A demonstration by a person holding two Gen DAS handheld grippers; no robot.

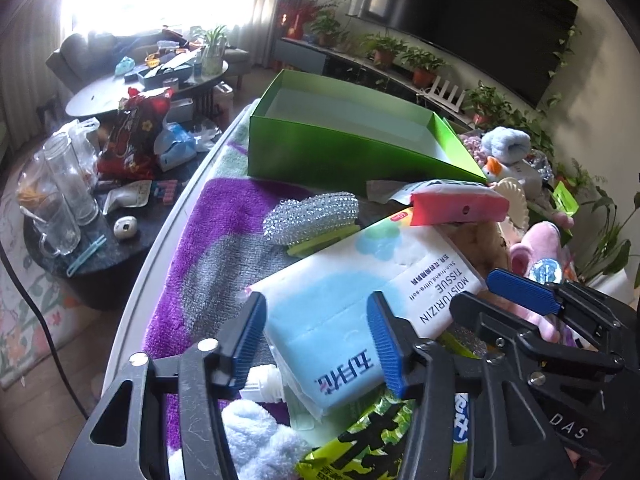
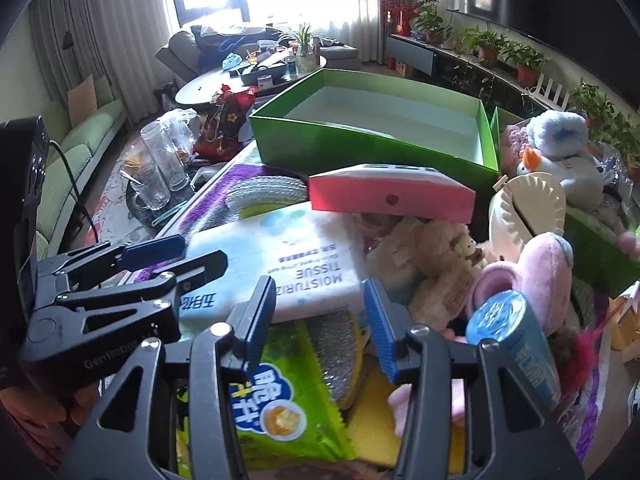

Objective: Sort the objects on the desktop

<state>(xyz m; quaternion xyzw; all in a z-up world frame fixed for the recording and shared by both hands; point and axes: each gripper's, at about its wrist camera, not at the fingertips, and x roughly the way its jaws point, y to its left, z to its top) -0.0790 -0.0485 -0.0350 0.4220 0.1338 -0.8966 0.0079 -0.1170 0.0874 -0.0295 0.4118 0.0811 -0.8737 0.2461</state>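
A white and blue tissue pack (image 1: 352, 312) lies on top of a pile of objects on a purple blanket (image 1: 224, 240). My left gripper (image 1: 316, 340) is open, its blue fingers either side of the pack's near end. My right gripper (image 2: 320, 328) is open above a green snack bag (image 2: 276, 392) and a silver scrubber (image 2: 340, 356), beside the tissue pack (image 2: 280, 264). An empty green box (image 1: 344, 132) stands behind the pile; it also shows in the right wrist view (image 2: 372, 128). A pink-edged packet (image 1: 456, 204) lies above the tissue pack.
Plush toys (image 2: 532, 276), a blue tube (image 2: 516, 348), a cream dumpling press (image 2: 528, 208) and a blue-white plush (image 2: 560, 148) crowd the right side. A low dark table with glass jars (image 1: 60, 192) and a red snack bag (image 1: 132, 136) stands left of the table edge.
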